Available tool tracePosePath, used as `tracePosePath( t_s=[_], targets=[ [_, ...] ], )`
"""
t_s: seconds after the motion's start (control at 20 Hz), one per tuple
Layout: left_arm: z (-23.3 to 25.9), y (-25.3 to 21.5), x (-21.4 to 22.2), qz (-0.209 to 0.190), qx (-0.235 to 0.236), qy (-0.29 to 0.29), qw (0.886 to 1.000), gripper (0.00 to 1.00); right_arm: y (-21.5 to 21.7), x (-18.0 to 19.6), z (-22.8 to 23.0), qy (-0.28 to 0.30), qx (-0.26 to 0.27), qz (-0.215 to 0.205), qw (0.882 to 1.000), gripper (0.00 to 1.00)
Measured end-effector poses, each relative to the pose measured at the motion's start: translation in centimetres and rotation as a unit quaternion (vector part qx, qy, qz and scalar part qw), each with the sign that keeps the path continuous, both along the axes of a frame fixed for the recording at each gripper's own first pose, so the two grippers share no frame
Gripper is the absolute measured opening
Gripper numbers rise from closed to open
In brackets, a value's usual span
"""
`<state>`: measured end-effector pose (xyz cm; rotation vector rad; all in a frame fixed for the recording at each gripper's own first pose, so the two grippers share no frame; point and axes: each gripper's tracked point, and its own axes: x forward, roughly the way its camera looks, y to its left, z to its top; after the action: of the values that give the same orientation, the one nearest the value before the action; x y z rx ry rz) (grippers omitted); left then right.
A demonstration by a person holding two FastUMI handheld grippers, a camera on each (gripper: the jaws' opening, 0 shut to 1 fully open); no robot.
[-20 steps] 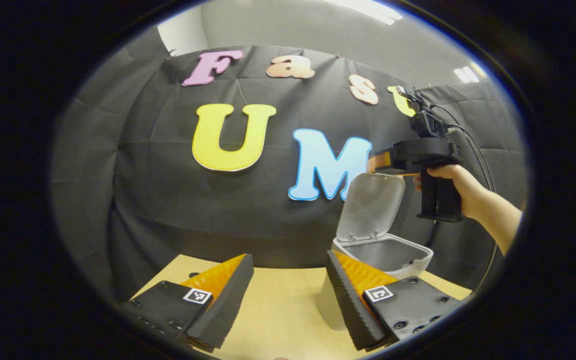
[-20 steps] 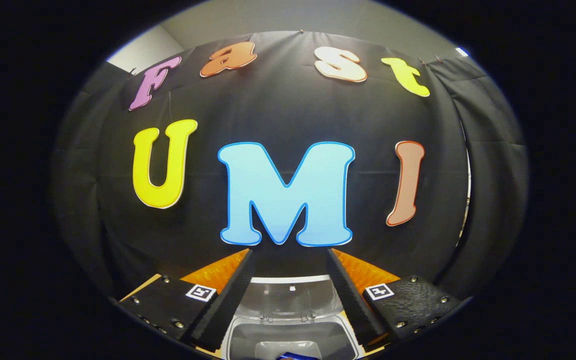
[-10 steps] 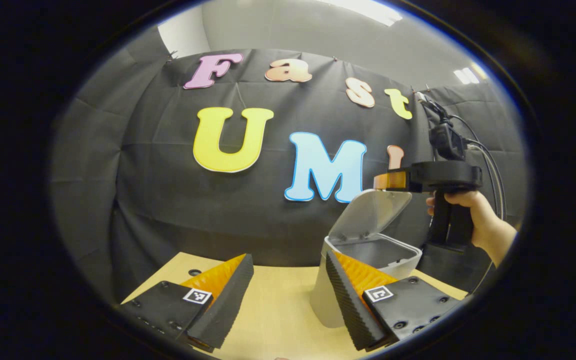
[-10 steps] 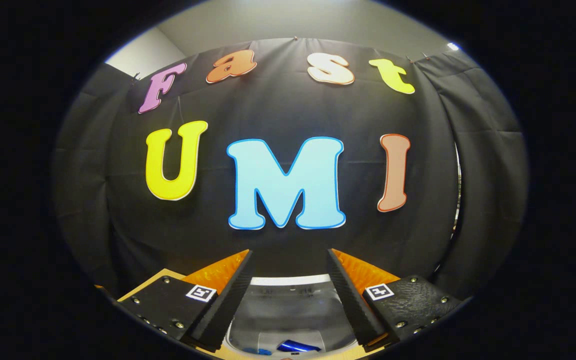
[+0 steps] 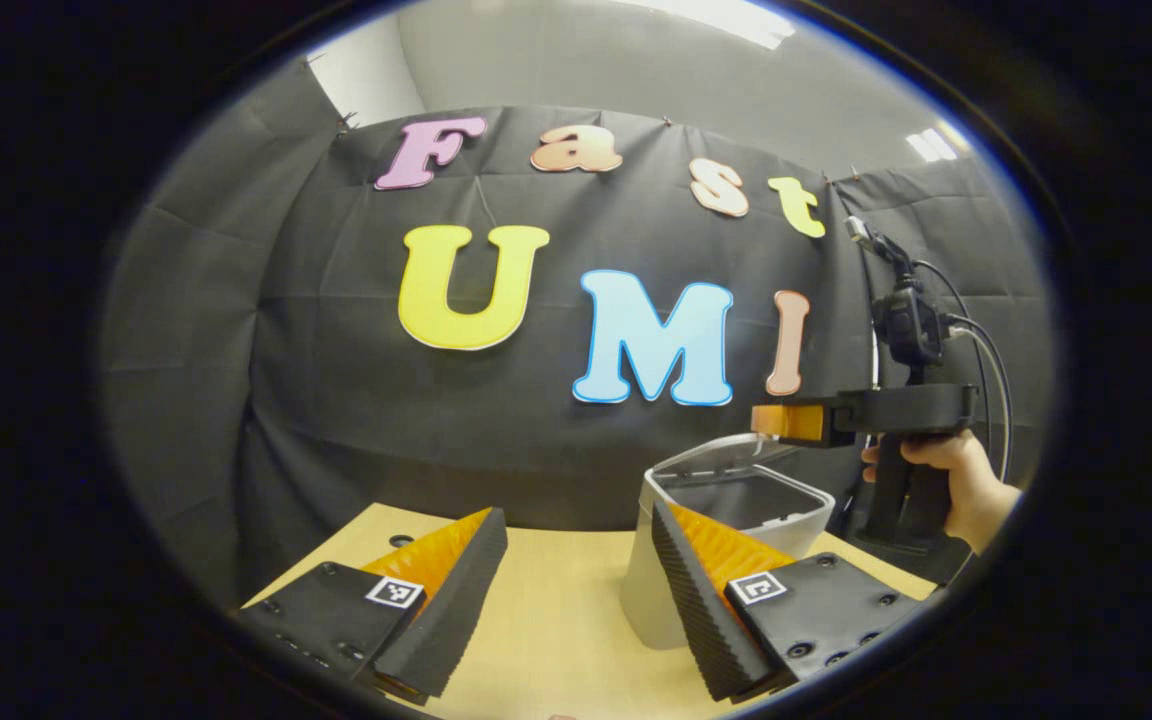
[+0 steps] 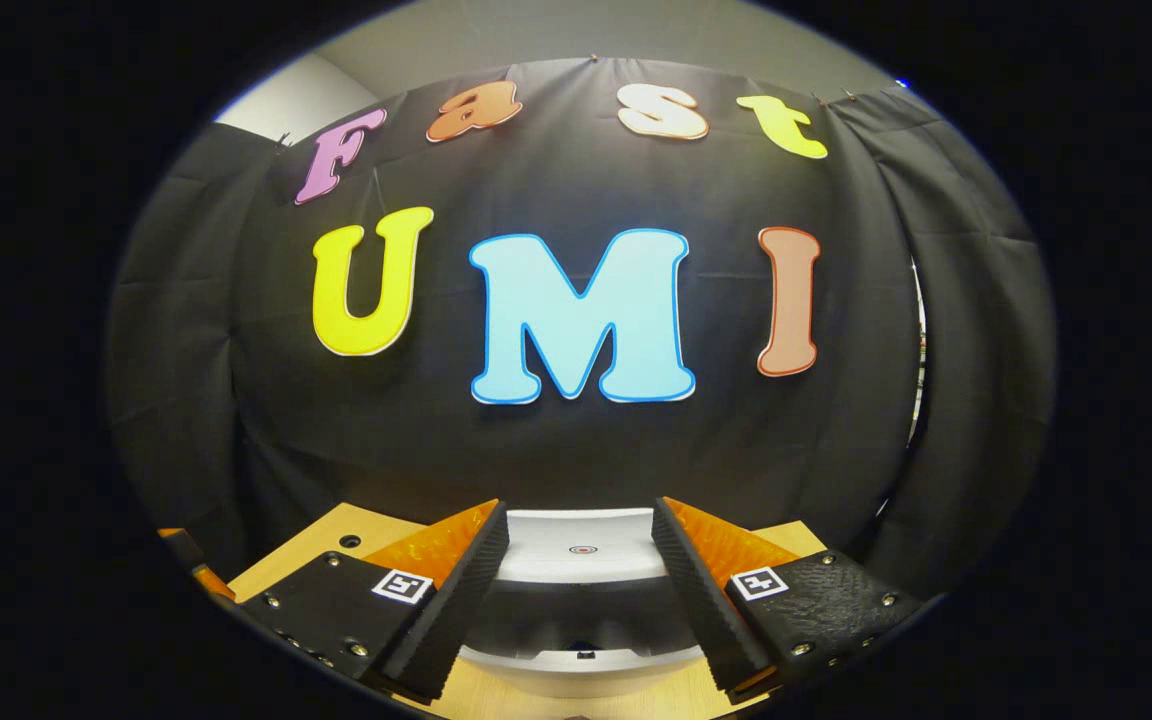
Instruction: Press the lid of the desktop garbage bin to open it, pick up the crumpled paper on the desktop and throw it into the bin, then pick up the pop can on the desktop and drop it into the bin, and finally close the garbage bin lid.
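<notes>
Left gripper view, left to right. The left gripper sits low over the wooden desktop, its jaws spread wide with nothing between them; it is idle. Right of centre stands the garbage bin, partly masked by this gripper's right-hand finger. The lid is tilted low over the rim, nearly down, with a dark gap visible beneath it: not latched. Just above the lid's free edge hangs the right gripper, level, held by a hand at the far right. Whether its fingertips touch the lid cannot be told from this angle.

Right gripper view, left to right. The right gripper has its jaws wide apart and holds nothing. Between and below its fingers lies the lid, seen from above, with a small round mark at its centre. Under it a dark slot separates the lid from the bin's front rim, confirming it is partly open.

Assessment of progress. No crumpled paper or pop can is visible on the bare stretches of desktop; the bin's contents cannot be seen. Judged from this, both items are likely deposited and the task stands at its final step. Outstanding: press the lid fully down until it seats on the rim, then withdraw.
</notes>
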<state>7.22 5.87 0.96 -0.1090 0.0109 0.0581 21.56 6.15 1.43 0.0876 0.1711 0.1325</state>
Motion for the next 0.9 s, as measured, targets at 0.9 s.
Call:
tracePosePath(
  t_s=[0.9],
  targets=[
    [0.4, -2.0, -0.4, 0.010, 0.019, -0.004, 1.000, 0.95, 0.3, 0.1, -6.9, -0.003, -0.004, 0.018, 1.000, 0.94]
  ],
)
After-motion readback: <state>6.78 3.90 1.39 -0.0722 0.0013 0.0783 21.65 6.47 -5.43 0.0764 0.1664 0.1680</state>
